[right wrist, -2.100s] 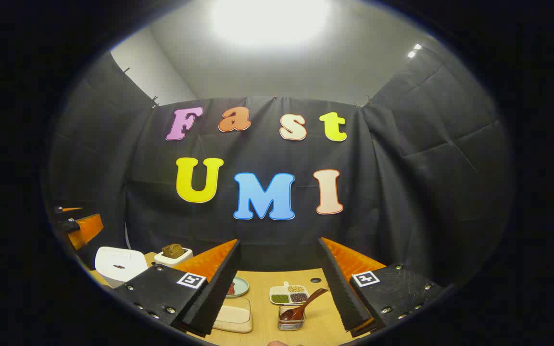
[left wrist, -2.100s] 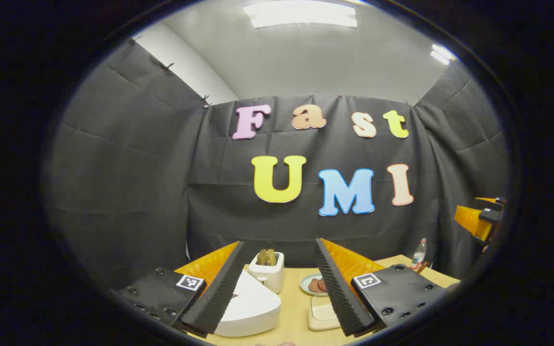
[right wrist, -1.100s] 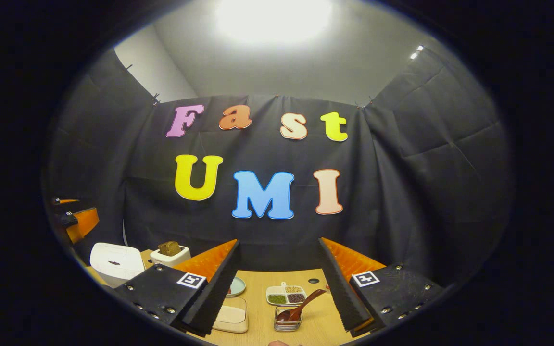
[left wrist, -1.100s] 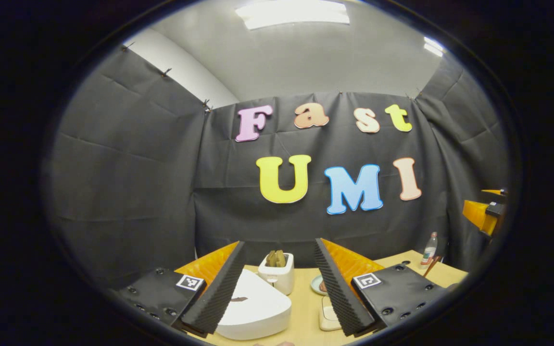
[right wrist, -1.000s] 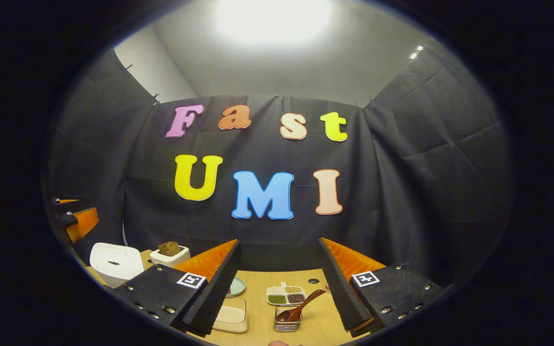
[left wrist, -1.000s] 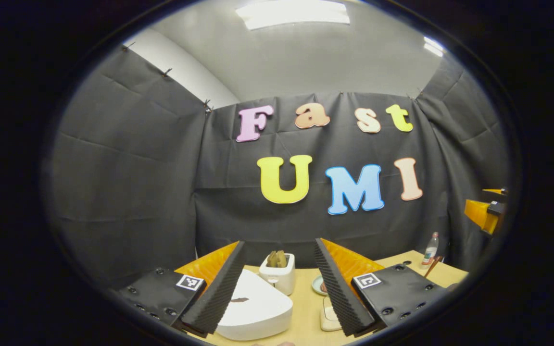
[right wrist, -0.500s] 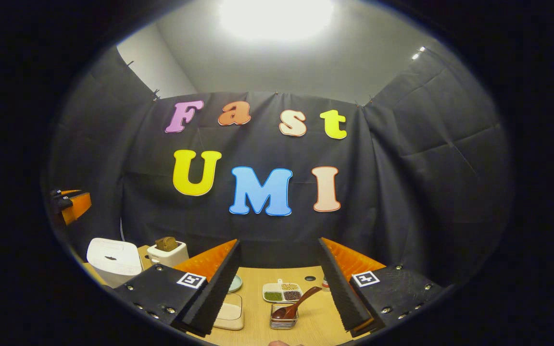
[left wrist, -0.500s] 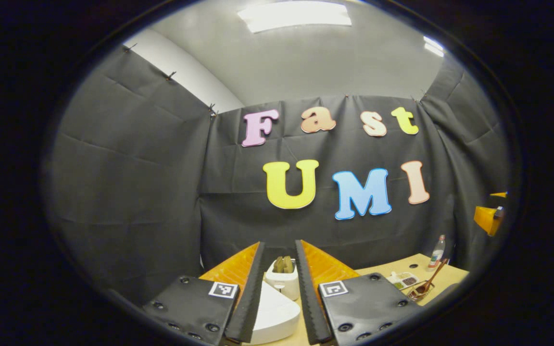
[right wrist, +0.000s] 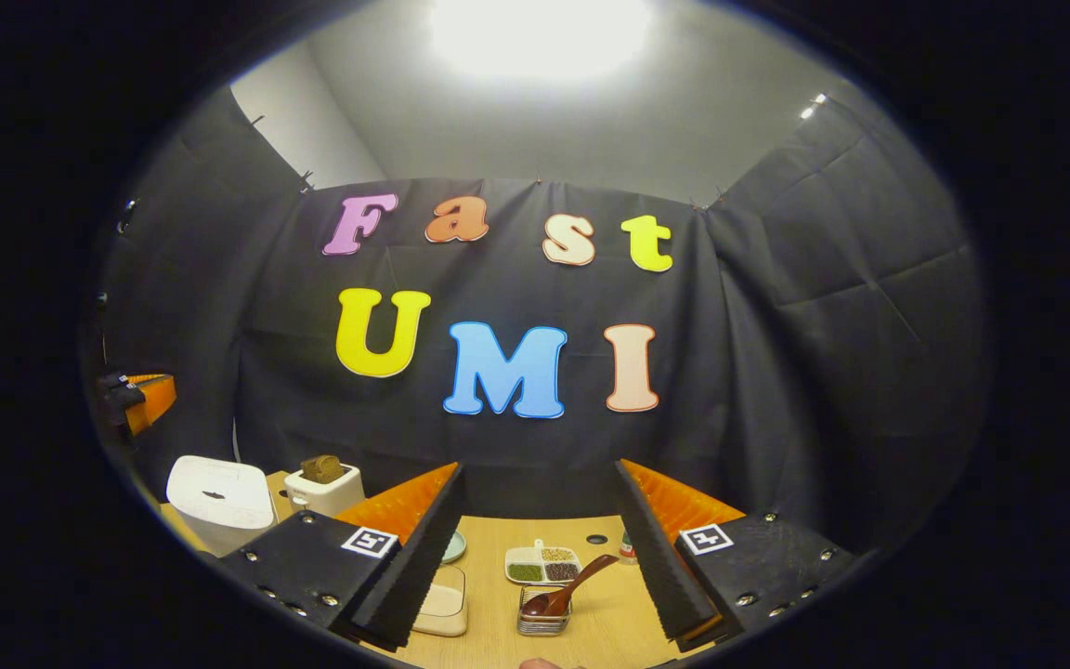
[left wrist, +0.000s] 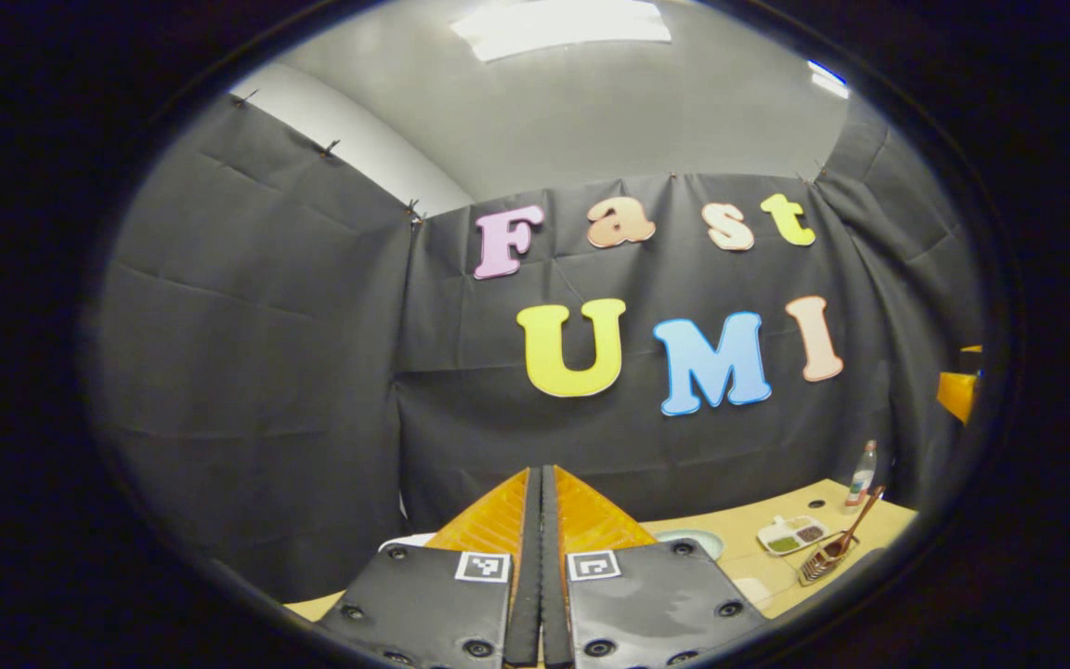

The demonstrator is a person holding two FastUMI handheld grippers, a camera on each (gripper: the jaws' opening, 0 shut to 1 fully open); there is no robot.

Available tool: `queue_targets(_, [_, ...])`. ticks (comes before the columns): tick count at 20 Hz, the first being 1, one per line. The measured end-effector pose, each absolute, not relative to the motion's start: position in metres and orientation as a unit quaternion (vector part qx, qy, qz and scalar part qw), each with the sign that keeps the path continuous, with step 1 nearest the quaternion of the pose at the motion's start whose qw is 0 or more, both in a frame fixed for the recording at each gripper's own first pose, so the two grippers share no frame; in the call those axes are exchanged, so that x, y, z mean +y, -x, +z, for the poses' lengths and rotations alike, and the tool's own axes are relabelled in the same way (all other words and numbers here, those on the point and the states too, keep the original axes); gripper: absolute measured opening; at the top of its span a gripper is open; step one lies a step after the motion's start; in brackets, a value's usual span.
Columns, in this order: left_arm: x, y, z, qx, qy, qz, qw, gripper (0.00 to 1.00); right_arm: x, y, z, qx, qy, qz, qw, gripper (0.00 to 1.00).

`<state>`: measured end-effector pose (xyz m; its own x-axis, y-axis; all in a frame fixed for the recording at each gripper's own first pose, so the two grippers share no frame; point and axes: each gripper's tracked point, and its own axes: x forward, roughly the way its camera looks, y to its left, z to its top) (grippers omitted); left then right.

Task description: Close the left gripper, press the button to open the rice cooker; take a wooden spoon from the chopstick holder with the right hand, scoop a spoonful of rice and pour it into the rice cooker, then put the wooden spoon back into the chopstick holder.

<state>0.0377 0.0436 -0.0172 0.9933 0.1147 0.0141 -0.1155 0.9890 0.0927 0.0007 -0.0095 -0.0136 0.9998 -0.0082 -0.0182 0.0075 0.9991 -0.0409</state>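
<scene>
Left gripper (left wrist: 541, 567) fingers pressed together, empty; right gripper (right wrist: 535, 548) fingers wide apart, empty, wooden spoon (right wrist: 565, 587) at 6 o'clock, seemingly in its holder (right wrist: 544, 621).

Bottom centre, the left gripper (left wrist: 541, 567) has its fingers (left wrist: 524, 576) pressed together; at lower right a wooden spoon (left wrist: 844, 539) leans in a holder (left wrist: 818, 569) on the surface (left wrist: 758, 581).

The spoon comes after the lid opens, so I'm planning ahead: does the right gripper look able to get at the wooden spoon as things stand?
Probably yes. The right gripper is open, and the brown wooden spoon stands ahead between its fingers, handle leaning up out of the small wire chopstick holder, with nothing visible in the way.
</scene>
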Motion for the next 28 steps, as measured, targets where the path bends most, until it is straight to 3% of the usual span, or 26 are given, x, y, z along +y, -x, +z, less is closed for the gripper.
queue_targets(9, [0.101,-0.075,-0.102,0.074,-0.042,0.107,0.991,0.11,-0.013,0.013,-0.016,0.019,0.038,-0.015,0.999,0.95])
queue_targets(24, [0.127,-0.107,-0.239,0.219,-0.019,0.119,0.968,0.09,-0.039,0.036,-0.03,0.052,0.05,-0.054,0.996,0.95])
queue_targets(28, [0.127,-0.108,-0.237,0.21,-0.04,0.12,0.97,0.08,-0.039,0.035,-0.029,0.053,0.052,-0.053,0.996,0.95])
